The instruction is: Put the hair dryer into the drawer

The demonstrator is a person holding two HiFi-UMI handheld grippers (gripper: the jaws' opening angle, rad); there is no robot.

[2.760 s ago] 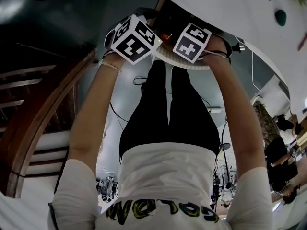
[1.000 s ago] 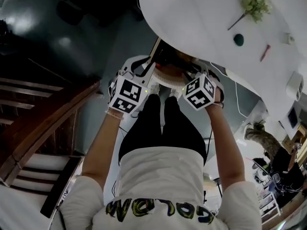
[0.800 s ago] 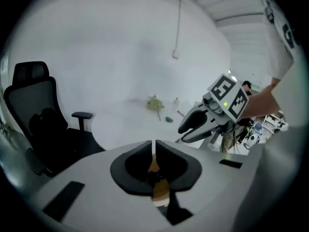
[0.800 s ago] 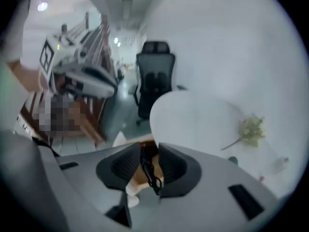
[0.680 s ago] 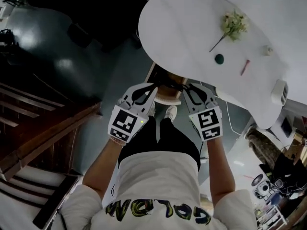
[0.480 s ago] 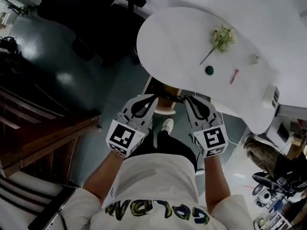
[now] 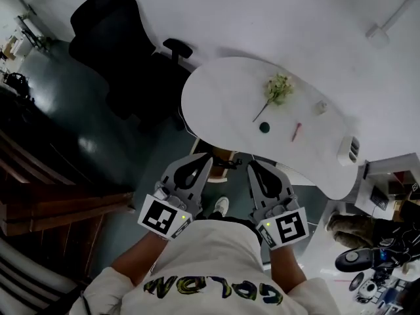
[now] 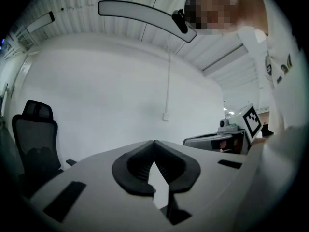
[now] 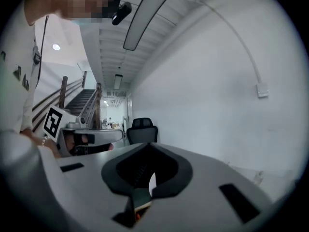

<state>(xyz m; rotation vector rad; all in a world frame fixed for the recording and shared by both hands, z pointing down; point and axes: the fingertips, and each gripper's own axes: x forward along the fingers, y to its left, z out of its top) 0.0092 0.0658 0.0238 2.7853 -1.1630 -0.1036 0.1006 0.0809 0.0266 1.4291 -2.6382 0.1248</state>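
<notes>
The left gripper (image 7: 207, 158) and right gripper (image 7: 251, 167), side by side near the white counter (image 7: 223, 100), have fingers clenched on nothing, the right's having just closed.

Office chair (image 7: 111, 44) is standing left of the counter (image 7: 216, 104). Flower sprig (image 7: 276, 89) is lying on the counter toward its back, small round object (image 7: 264, 127) lying just before it. Left hand-held gripper (image 7: 205, 157) and right hand-held gripper (image 7: 252, 165) are hanging side by side before the counter's near edge. Staircase (image 7: 46, 205) is sitting far left.
</notes>
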